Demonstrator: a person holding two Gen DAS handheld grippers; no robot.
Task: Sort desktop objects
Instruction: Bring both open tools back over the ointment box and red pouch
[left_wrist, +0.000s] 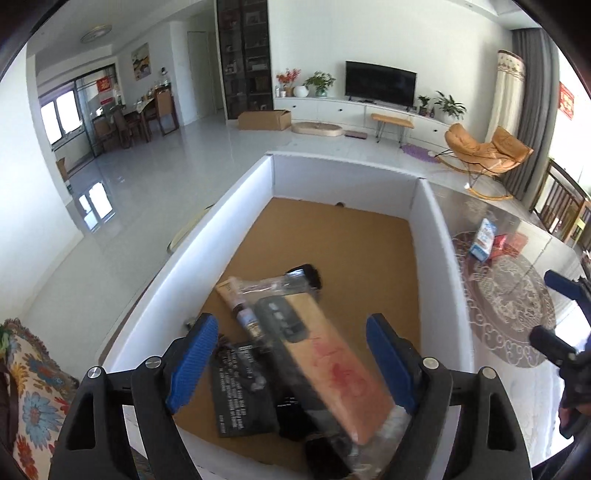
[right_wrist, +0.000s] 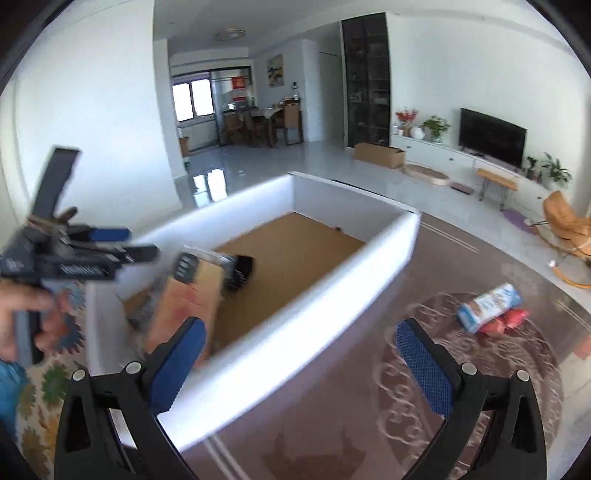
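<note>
Left wrist view: your left tongs (left_wrist: 291, 365) are released over the white box (left_wrist: 236, 206); the wrapped tan package (left_wrist: 332, 365) lies between them. Right wrist view: your right tongs (right_wrist: 301, 369), also released, are nearer the blue-white packet (right_wrist: 487, 306), beyond the box's right wall on the bench (right_wrist: 332, 424), long axis crosswise.

In the left wrist view a box (left_wrist: 343, 177) fills the middle of the frame, a package (left_wrist: 332, 354) lying over a card (left_wrist: 240, 391) at its lower end, while a carton (left_wrist: 484, 240) lies on the surface (left_wrist: 498, 332) at right.
</note>
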